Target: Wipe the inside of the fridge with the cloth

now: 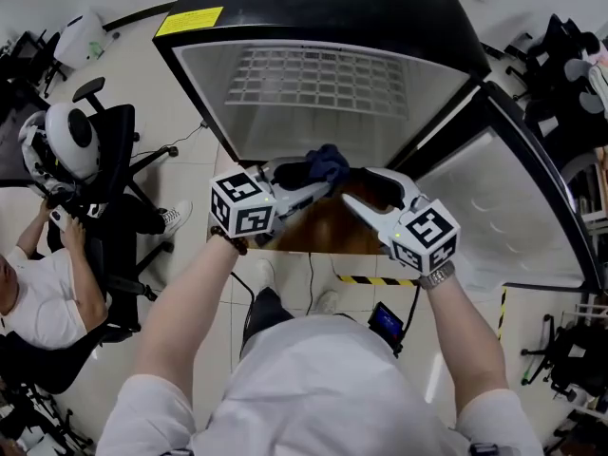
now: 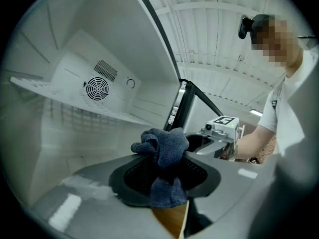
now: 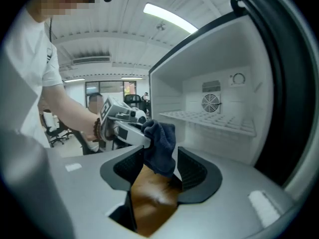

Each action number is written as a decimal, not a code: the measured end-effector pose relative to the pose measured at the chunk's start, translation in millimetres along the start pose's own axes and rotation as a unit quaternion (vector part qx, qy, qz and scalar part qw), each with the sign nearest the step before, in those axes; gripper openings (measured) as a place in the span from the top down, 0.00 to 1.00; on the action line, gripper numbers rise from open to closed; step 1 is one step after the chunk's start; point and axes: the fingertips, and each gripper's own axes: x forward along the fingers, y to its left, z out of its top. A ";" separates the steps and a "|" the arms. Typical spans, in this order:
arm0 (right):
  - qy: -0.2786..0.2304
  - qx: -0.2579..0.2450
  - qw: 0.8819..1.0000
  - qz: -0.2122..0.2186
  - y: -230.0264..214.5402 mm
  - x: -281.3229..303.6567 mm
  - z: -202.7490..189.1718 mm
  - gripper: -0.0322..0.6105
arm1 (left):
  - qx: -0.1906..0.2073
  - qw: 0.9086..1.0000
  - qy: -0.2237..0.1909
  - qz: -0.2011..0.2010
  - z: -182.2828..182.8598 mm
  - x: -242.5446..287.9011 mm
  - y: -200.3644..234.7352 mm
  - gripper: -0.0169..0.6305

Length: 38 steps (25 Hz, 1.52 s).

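A dark blue cloth [image 1: 323, 164] hangs bunched in front of the open fridge [image 1: 313, 112]. My left gripper [image 1: 318, 183] is shut on the cloth [image 2: 164, 148], which fills the gap between its jaws and droops below them. My right gripper [image 1: 359, 186] comes in from the right with its jaws wide apart. In the right gripper view the cloth [image 3: 160, 146] dangles between those jaws without being pinched, and the left gripper [image 3: 124, 126] grips its top. The fridge's wire shelf [image 3: 209, 121] and back wall fan [image 2: 96, 87] lie beyond.
The fridge door [image 1: 503, 207] stands open to the right. A seated person [image 1: 47, 283] and office chairs [image 1: 104, 160] are at the left. A brown floor patch [image 1: 323, 226] and yellow-black tape [image 1: 375, 280] lie below the fridge opening.
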 end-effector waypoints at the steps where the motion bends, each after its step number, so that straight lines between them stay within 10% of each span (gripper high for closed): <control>1: -0.004 0.007 1.000 -0.017 -7.5 -3.4 0.3 0.62 | 0.002 1.000 -0.004 0.019 -1.0 4.2 7.7 0.74; 17: -0.059 0.018 0.994 -0.092 -29.1 -34.1 13.5 0.95 | -0.011 0.977 -0.027 0.211 -11.0 96.6 117.8 0.74; 38: -0.059 0.026 0.995 -0.073 -17.6 -40.8 -2.6 0.95 | -0.031 0.962 -0.049 0.266 6.7 175.6 183.9 0.77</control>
